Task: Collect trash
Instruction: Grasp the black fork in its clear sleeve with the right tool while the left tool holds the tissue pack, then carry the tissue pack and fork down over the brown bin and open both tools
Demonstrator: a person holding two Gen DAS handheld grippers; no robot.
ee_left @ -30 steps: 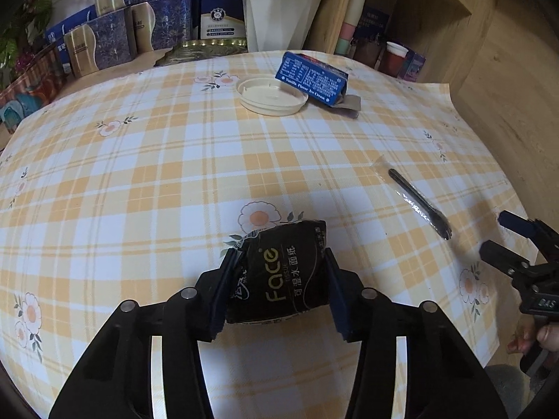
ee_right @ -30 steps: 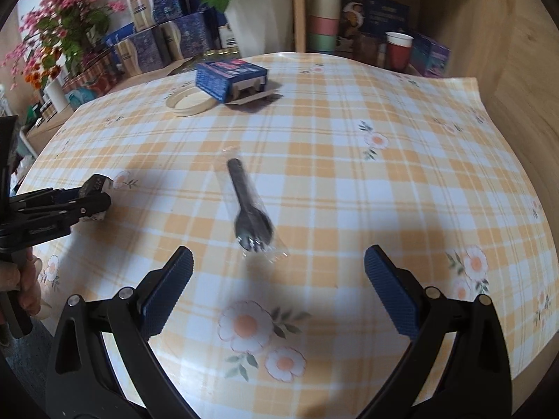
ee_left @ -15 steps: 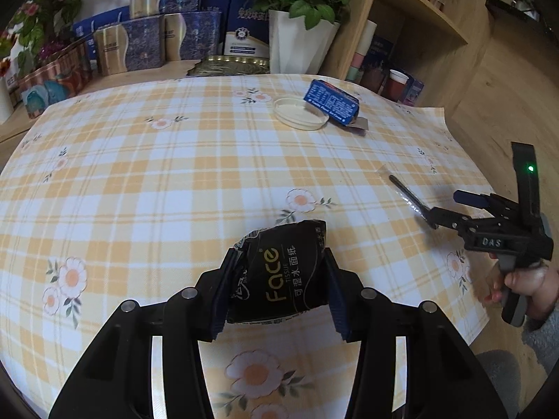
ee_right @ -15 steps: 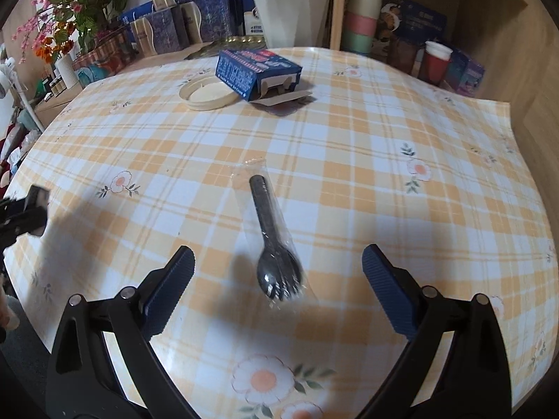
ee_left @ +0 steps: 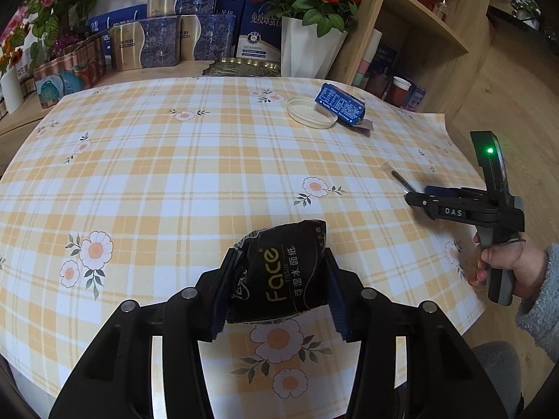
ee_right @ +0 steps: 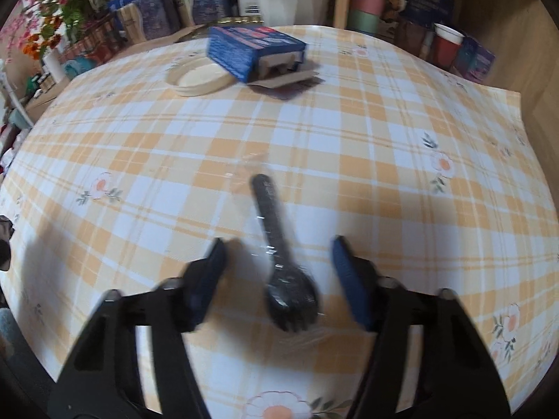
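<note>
My left gripper (ee_left: 276, 279) is shut on a black "Face" tissue packet (ee_left: 279, 274), held just above the checked tablecloth (ee_left: 174, 174). A black plastic spork in a clear wrapper (ee_right: 279, 251) lies on the cloth, its head toward me. My right gripper (ee_right: 279, 272) straddles the spork with its jaws closing; the blue pads (ee_right: 349, 279) stand apart from it on both sides. In the left wrist view the right gripper (ee_left: 412, 199) reaches over the spork (ee_left: 400, 178) at the table's right edge, a hand on its handle.
A blue carton (ee_right: 253, 49) with an open flap lies beside a round cream lid (ee_right: 199, 78) at the far side of the table. Behind stand gift boxes (ee_left: 157, 45), a white flower pot (ee_left: 307, 49) and a wooden shelf (ee_left: 419, 28) with cups.
The right gripper's jaws have narrowed sharply around the spork and moved closer over it. My left gripper has drawn back with the packet, so more of the table shows.
</note>
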